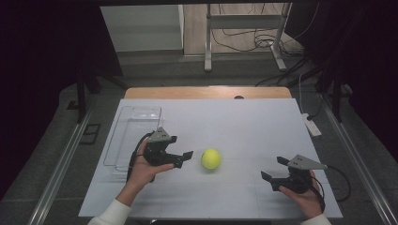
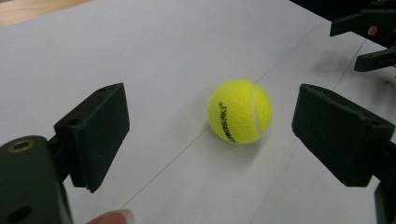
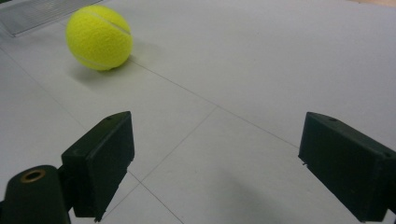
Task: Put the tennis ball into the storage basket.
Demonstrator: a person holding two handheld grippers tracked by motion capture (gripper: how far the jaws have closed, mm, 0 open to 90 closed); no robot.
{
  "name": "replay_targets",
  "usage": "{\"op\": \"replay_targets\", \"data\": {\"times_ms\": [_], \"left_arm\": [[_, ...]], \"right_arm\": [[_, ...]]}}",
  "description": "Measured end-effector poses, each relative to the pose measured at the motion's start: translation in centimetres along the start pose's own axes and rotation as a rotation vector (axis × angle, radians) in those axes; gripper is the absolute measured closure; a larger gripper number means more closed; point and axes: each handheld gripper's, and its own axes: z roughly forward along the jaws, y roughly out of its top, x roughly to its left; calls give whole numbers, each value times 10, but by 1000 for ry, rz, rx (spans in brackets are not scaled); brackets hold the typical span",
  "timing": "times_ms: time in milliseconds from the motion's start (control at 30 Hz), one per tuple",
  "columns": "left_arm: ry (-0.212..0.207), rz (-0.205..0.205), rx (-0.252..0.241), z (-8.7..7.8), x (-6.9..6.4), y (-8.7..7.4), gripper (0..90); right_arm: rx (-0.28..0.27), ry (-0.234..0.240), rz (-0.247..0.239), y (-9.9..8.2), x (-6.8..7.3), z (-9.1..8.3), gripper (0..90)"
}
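A yellow tennis ball [image 1: 211,159] lies on the white table sheet [image 1: 234,126], near the middle. My left gripper [image 1: 184,160] is just left of the ball, pointing at it, jaws open and apart from it. In the left gripper view the ball [image 2: 240,111] sits a short way beyond the gap between the two black pads [image 2: 98,133]. My right gripper [image 1: 273,171] rests open near the front right of the sheet, well clear of the ball. The ball [image 3: 99,37] appears at the upper left of the right gripper view.
A clear plastic tray [image 1: 133,133] stands at the left of the sheet, behind my left hand. A white power strip [image 1: 311,124] lies off the right edge. The wooden table edge [image 1: 206,92] runs along the back. The other gripper [image 2: 371,35] shows at the top right of the left gripper view.
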Motion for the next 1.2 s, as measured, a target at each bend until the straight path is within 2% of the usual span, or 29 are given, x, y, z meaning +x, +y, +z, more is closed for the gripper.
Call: {"op": "replay_targets", "data": {"times_ms": [467,733,1033,1200], "left_arm": [[-37,29,21,15,-8,13,122],[-75,28,44,24,-8,19,117],[-88,24,49,33,-7,25,118],[-99,30,78,43,-7,26,116]], "right_arm": [[-2,-1,-1,0,0,0,107],[-1,-1,-2,0,-1,0,107],[1,-2,0,0,0,0,107],[2,-2,-3,0,0,0,108]]}}
